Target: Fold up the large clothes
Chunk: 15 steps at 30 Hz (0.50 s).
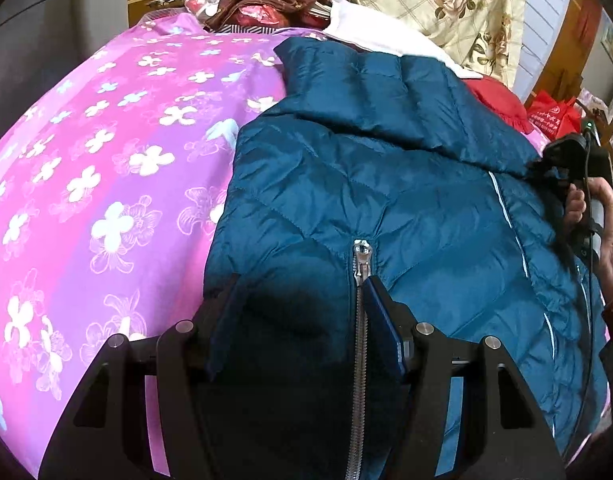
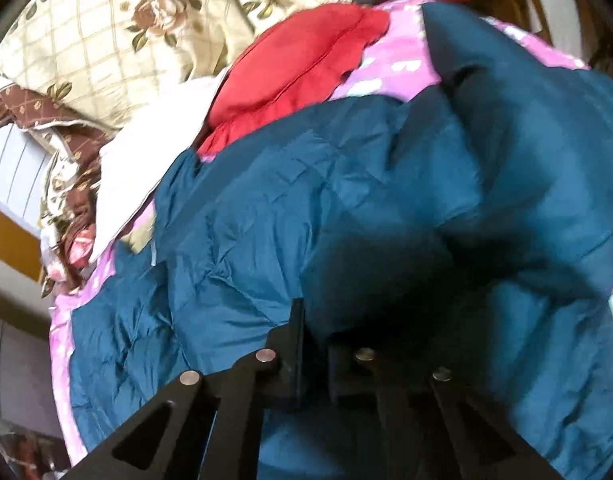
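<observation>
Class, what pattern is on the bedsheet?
White flowers on the pink-purple bedsheet; clearest in the left wrist view.

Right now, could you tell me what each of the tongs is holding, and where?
Left tongs stand open over the blue jacket, holding nothing. Right tongs are shut on its fabric; which part, I cannot tell.

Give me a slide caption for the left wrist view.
Open left gripper poised over a blue quilted jacket by its zipper, on a pink flowered bedspread.
</observation>
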Available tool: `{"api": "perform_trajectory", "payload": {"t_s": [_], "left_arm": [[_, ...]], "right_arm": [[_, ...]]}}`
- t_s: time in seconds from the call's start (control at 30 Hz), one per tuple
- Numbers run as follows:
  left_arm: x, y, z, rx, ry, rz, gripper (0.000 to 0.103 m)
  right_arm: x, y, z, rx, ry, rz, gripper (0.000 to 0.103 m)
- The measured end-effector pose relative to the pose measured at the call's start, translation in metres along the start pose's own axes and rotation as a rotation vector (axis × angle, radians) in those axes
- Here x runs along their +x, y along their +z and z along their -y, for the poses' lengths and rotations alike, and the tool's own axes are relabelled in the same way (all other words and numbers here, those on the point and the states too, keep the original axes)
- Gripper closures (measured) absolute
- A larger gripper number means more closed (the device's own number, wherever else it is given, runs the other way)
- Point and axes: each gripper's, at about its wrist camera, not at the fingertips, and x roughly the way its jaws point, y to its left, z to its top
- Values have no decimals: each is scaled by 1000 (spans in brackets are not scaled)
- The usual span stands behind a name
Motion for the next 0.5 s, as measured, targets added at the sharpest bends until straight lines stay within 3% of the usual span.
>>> {"api": "perform_trajectory", "payload": {"t_s": [0.1,0.3,0.4,0.5], "left_arm": [[1,-1,0,-6,6,-1,42],[1,-2,2,-2,25,2,42],[-1,-1,-2,-28,10,-4,42],[-2,-2,-5,-44,-3,-8,42]], "right_arm": [[2,-4,20,47,51,-21,95],[-8,-7,19,-12,66,-57,93],[-31,-22,14,-112,23,-44,85],[-49,-48,4,-259,-30,-24,83]]}}
